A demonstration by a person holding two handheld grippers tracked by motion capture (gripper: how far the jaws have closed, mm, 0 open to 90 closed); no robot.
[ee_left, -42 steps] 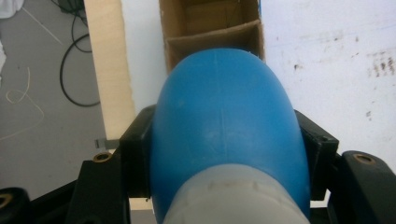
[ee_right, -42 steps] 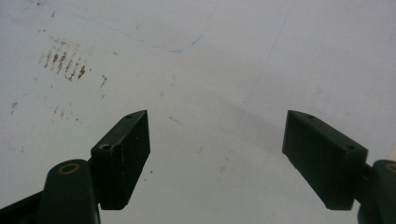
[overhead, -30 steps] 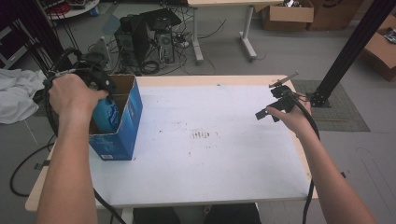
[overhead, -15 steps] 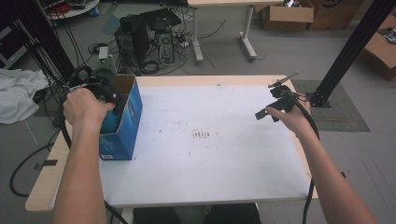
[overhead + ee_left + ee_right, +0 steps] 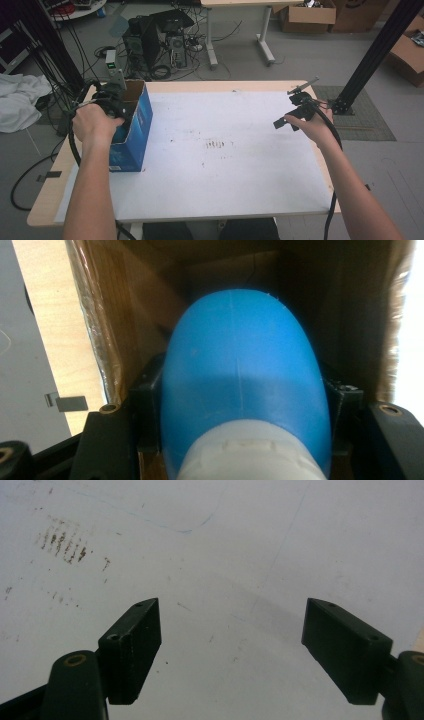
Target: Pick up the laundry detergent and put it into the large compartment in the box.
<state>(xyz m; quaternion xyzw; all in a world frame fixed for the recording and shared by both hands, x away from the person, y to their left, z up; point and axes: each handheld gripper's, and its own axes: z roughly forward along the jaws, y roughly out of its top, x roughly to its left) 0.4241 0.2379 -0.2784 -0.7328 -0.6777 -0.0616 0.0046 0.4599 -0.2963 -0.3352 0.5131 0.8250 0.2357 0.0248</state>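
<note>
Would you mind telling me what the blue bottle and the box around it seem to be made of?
Blue bottle: probably moulded plastic, smooth and slightly glossy, with a seam line down its middle. Box: cardboard, brown raw fibre inside, printed blue outside.

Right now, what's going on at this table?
A person works two handheld grippers. The left gripper is shut on a blue bottle with a white cap and holds it down inside the open blue cardboard box at the table's left edge; brown box walls surround the bottle. The right gripper hovers over the bare white tabletop at the right, jaws apart, holding nothing.
</note>
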